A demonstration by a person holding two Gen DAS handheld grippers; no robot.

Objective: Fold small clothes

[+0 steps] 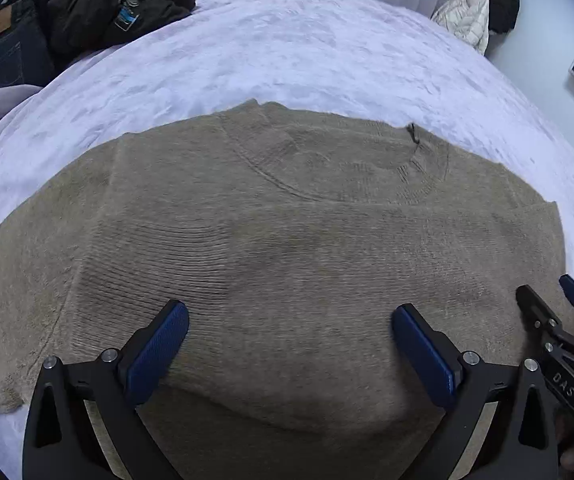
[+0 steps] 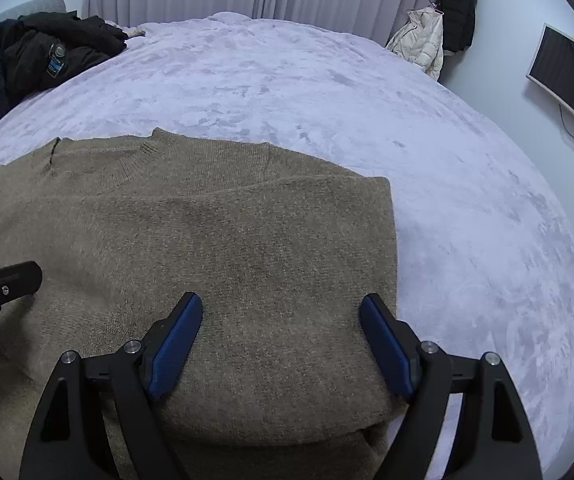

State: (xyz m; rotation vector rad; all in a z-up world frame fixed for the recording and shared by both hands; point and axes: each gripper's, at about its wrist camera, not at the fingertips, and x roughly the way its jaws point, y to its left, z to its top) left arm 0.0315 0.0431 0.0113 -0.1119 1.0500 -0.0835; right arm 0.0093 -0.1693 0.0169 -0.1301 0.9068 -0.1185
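**A:** How far along are you?

**B:** I'm judging about midway. The tan knit sweater (image 1: 287,240) is lying flat on the lavender bedspread (image 1: 287,48), collar on the far side from my fingers. The lower part is looking doubled up over the chest, with its folded edge lying ahead of my right gripper (image 2: 281,340). On the left a sleeve section is still spreading out unfolded.

**A:** And your fingers?

**B:** Both pairs are standing wide and gripping nothing. My left gripper (image 1: 289,344) is hovering over the sweater's near middle; the right is hovering over the doubled part, its right finger near the sweater's right edge.

**A:** Room to move?

**B:** Plenty. Bare bedspread is stretching ahead and to the right. The dark pile of clothes (image 2: 47,52) is sitting well apart, far left.
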